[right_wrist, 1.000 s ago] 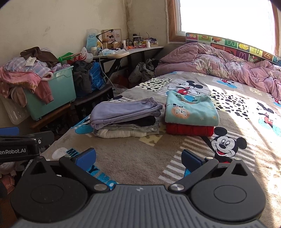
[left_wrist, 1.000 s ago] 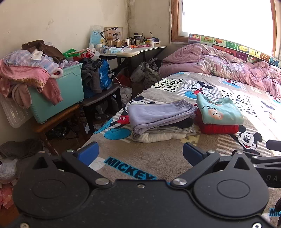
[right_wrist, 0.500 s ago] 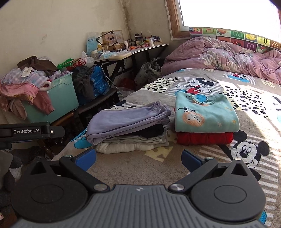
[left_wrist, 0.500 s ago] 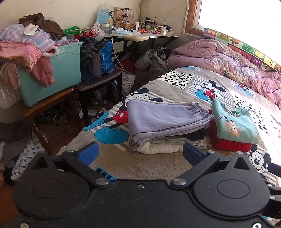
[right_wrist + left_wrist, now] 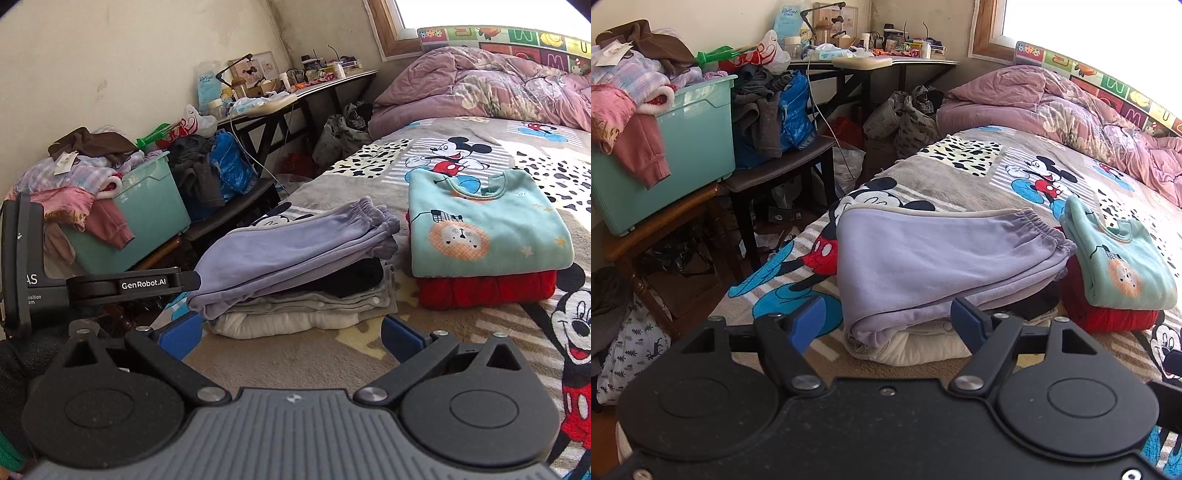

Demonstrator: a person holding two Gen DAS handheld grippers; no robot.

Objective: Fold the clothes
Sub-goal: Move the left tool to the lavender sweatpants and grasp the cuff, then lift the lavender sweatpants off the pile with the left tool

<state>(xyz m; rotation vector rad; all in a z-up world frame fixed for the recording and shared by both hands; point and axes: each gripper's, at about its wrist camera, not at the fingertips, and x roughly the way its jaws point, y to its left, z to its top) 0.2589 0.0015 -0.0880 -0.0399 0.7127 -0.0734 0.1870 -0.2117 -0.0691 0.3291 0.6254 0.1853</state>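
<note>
- We hold the left gripper (image 5: 888,319) low, just in front of the trouser pile; jaws apart, nothing between them.
- We hold the right gripper (image 5: 291,334) low over the bed (image 5: 369,173), just short of the same pile; jaws apart, empty.
- In the right wrist view the left gripper's arm (image 5: 125,284) comes in from the left edge, its tip at the left end of the lilac trousers.
- Lilac trousers (image 5: 938,258), folded, top the pile near the bed's left edge; elastic cuffs point toward the sweater stack.
- Under them: a black garment (image 5: 358,277), a grey one (image 5: 314,299), then a cream one (image 5: 916,347) lowest, resting on the bed.
- Second stack just to the right, touching or nearly touching the first: teal sweater (image 5: 484,232) with a lion print, lying on a folded red garment (image 5: 487,290).
- The bed's blanket carries cartoon-mouse prints; a crumpled pink duvet (image 5: 1052,107) lies at the far end under the window.
- Beyond the bed's left edge: a teal bin (image 5: 679,147) heaped with unfolded clothes, standing on a wooden chair (image 5: 661,218).
- Beside it, a blue bag (image 5: 794,110) and dark clothes on a black stool.
- Cluttered table (image 5: 879,62) stands against the far wall.
</note>
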